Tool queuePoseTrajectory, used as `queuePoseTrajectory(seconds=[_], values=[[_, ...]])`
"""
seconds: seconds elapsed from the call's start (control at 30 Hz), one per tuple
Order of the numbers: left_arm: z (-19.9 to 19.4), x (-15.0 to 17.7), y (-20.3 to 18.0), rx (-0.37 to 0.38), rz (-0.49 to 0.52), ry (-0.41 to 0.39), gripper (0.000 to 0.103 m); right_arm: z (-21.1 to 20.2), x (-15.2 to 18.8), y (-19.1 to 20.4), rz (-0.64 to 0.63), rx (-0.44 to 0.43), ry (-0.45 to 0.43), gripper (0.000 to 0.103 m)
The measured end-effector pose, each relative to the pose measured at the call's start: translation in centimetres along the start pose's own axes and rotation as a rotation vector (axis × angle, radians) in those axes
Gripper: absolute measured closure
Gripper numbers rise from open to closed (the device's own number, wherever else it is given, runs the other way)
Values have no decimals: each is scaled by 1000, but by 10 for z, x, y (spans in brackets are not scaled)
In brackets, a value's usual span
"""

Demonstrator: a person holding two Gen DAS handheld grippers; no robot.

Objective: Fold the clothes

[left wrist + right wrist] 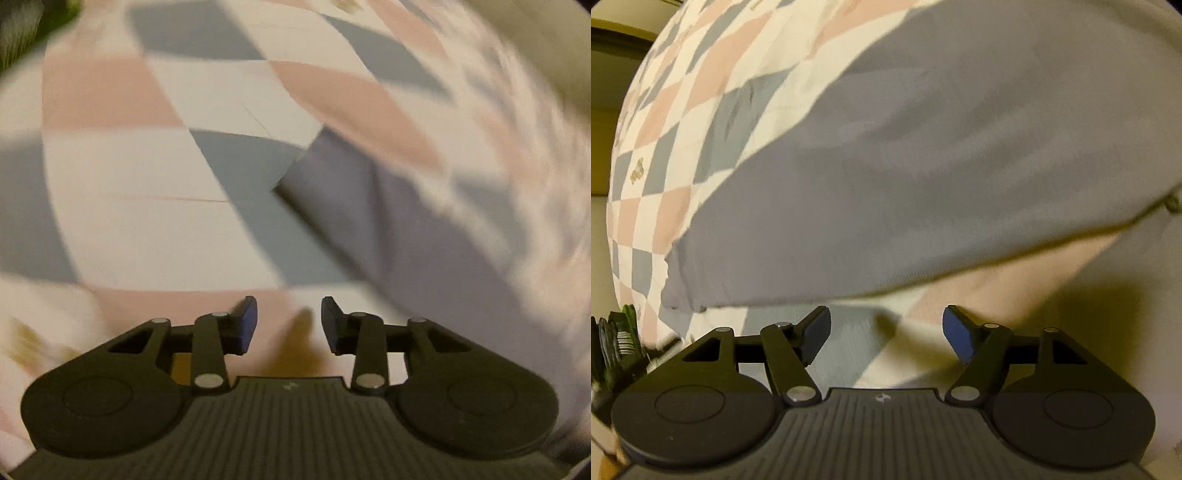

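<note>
Left hand-held gripper (289, 325): we see its black fingers parted with nothing between them, dark blue pads facing each other above the ribbed plastic body.
Right hand-held gripper (886, 336): we find its fingers spread wider, also empty; one blue pad (957, 338) catches the light.
Grey garment (905, 166): we see a smooth, matte cloth lying flat on the bed, just ahead of the right fingers; its near edge runs in a soft curve, and its left corner looks slightly frayed or bunched.
Same garment, left view (388, 221): we see one pointed corner and a straight folded edge, to the right of the left fingers.
Bedcover (155, 166): we see a checked fabric of cream, pink and blue-grey squares, with faint creases; much of it is motion-blurred.
</note>
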State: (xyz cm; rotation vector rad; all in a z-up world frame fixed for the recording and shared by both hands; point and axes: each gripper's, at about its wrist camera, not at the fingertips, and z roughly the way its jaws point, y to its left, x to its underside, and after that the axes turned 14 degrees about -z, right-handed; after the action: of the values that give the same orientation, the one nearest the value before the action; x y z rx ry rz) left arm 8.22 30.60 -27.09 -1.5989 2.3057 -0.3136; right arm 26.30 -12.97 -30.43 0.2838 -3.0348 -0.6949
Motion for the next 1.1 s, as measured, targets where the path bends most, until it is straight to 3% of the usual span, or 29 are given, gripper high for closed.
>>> queuePoseTrajectory(seconds=[0.13, 0.23, 0.27, 0.33, 0.4, 0.47, 0.63, 0.73, 0.8, 0.9, 0.97, 1.1], values=[[36, -29, 0, 87, -244, 23, 69, -6, 11, 4, -1, 7, 9, 30], [50, -42, -5, 118, -283, 37, 75, -12, 21, 3, 14, 19, 5, 28], [50, -44, -13, 108, -233, 27, 103, -14, 24, 3, 23, 24, 2, 28], [47, -48, -30, 92, -117, -6, 101, -16, 30, 1, 50, 38, -4, 28], [19, -46, -49, 111, 65, -121, 101, -17, 33, 1, 70, 43, -15, 28], [-6, -45, -55, 135, 186, -212, 100, -19, 37, 2, 77, 40, -25, 28], [36, -32, -56, -126, 453, -265, 91, -14, 47, 3, 81, 41, -9, 28], [69, -21, -53, -253, 572, -252, 90, -17, 51, 1, 60, 44, 1, 28], [60, -22, -57, -263, 541, -282, 80, -24, 55, -2, 53, 44, -9, 25], [26, -32, -49, -251, 371, -326, 75, -35, 60, -8, 43, 44, -26, 24], [6, -31, -41, -250, 288, -293, 78, -46, 65, -20, 51, 44, -57, 24], [-40, 24, -37, -97, 309, -173, 78, -74, 79, -46, -22, 127, -139, 24]])
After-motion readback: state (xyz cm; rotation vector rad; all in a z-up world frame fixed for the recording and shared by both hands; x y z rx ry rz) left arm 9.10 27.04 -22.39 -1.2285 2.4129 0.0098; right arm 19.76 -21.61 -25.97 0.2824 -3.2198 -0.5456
